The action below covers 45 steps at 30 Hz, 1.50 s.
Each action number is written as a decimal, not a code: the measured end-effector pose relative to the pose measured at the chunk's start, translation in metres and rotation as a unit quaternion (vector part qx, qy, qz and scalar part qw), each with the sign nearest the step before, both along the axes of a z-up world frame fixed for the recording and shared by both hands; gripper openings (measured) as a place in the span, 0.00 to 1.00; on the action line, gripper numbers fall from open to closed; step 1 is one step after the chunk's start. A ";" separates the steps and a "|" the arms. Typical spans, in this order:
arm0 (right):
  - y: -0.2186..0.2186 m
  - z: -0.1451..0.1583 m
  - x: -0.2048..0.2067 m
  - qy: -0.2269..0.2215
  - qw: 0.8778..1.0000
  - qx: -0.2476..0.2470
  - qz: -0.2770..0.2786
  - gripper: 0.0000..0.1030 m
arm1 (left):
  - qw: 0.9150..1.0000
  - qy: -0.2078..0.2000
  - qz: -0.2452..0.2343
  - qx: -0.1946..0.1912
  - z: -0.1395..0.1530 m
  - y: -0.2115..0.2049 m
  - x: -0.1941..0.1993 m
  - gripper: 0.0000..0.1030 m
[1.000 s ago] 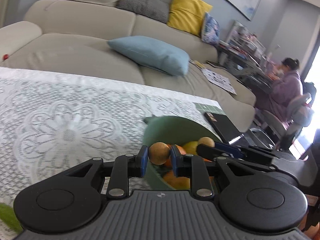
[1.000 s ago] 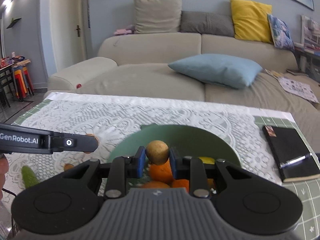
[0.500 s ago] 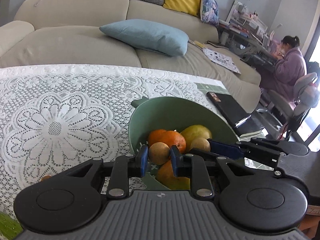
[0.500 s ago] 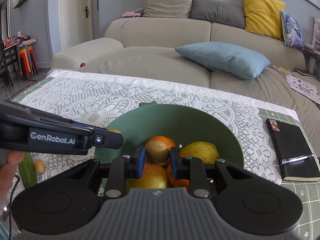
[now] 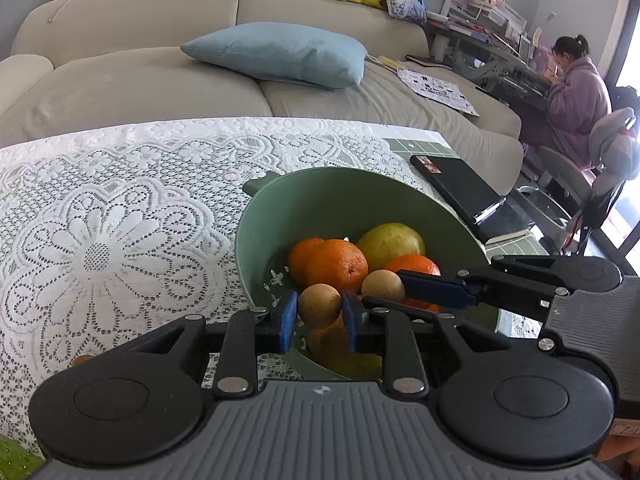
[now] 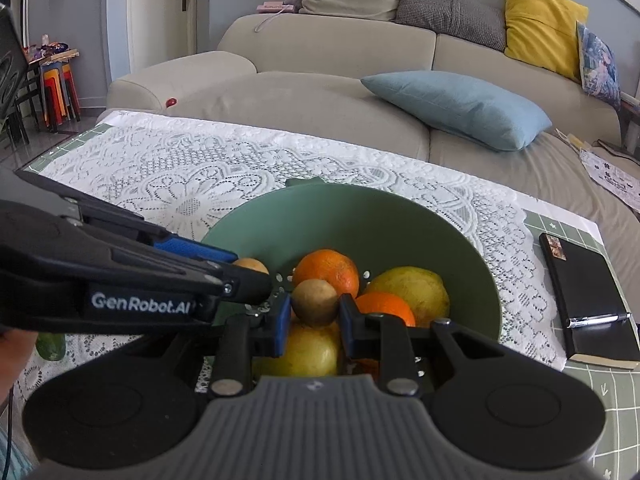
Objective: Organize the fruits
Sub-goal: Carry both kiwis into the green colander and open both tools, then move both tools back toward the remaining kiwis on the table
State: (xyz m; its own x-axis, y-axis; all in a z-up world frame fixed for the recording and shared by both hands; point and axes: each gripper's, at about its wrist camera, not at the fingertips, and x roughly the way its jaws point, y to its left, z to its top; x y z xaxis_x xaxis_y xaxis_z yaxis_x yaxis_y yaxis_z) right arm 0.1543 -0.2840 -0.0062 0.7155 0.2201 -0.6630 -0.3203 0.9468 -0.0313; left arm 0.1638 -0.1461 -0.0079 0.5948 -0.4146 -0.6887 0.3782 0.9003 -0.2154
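A green bowl [image 5: 332,196] [image 6: 360,216] on the lace tablecloth holds oranges [image 5: 336,264] [image 6: 328,270], a yellow-green pear [image 5: 392,240] [image 6: 412,288] and other fruit. My left gripper [image 5: 320,314] is shut on a small round brown fruit [image 5: 320,306] just above the bowl's near rim. My right gripper [image 6: 314,314] is shut on a second small brown fruit [image 6: 314,302] over the bowl. The right gripper also shows in the left wrist view [image 5: 384,286], coming in from the right with its fruit. The left gripper shows in the right wrist view [image 6: 250,270].
A black notebook [image 6: 588,300] [image 5: 460,188] with a pen lies right of the bowl. A green vegetable [image 6: 50,346] lies at the table's left front. A beige sofa [image 6: 320,92] with a blue pillow [image 6: 456,104] stands behind the table. A person [image 5: 576,92] sits far right.
Both grippers have tilted down and lowered toward the bowl with their brown fruits still held. The bowl's contents have come fully into view.
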 end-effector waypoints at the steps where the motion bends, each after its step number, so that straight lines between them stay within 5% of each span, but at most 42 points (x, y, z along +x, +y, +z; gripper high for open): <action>1: 0.000 0.000 0.000 0.000 1.000 0.000 0.000 0.22 | 1.000 0.000 -0.001 0.001 0.000 0.000 0.000 0.28; 14: 0.002 0.003 -0.004 -0.012 1.000 -0.005 -0.005 0.24 | 1.000 -0.003 -0.001 -0.016 0.003 0.005 -0.001 0.42; 25: 0.000 0.019 -0.011 -0.053 0.998 0.031 -0.024 0.54 | 0.998 -0.030 0.028 -0.053 0.024 0.032 -0.011 0.56; 33: 0.013 0.028 -0.014 -0.070 0.994 0.080 -0.003 0.61 | 0.997 -0.038 0.055 -0.040 0.034 0.065 -0.020 0.58; 45: 0.062 0.024 -0.019 -0.057 0.993 0.080 0.067 0.65 | 0.996 -0.023 0.091 0.006 0.033 0.111 -0.032 0.58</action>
State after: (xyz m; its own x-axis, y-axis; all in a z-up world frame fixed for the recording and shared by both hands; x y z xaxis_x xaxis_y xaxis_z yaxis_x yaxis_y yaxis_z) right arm 0.1349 -0.2221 0.0183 0.7411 0.4149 -0.5280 -0.4470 0.8915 0.0731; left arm 0.1322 -0.0347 0.0250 0.6901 -0.2900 -0.6631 0.2183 0.9570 -0.1913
